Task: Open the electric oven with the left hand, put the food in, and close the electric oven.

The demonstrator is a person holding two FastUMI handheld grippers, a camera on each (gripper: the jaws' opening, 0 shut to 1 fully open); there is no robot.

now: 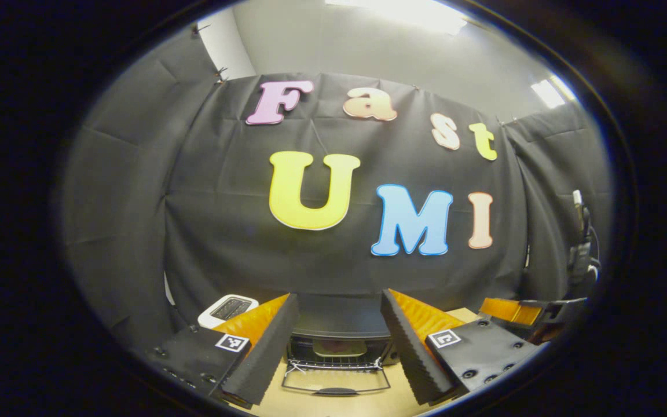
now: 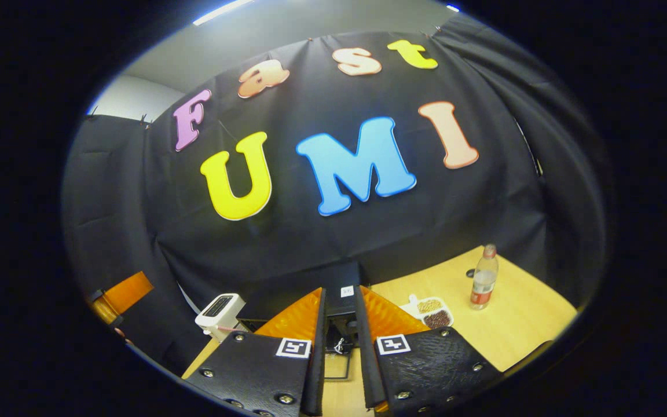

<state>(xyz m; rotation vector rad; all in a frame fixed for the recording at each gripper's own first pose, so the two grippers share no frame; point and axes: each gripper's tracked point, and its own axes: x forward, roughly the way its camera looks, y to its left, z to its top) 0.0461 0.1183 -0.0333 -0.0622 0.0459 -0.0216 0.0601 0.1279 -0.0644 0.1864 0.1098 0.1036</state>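
oven [image 1: 339, 341] door down, framed between spread left tongs [image 1: 338, 347]

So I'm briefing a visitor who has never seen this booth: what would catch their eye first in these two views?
Probably the electric oven, low in the middle of the left gripper view between the open left gripper, its door folded down flat and the wire rack showing. Next, the white toaster at the wooden table's left end. In the right gripper view, a plastic bottle stands right of a small snack tray.
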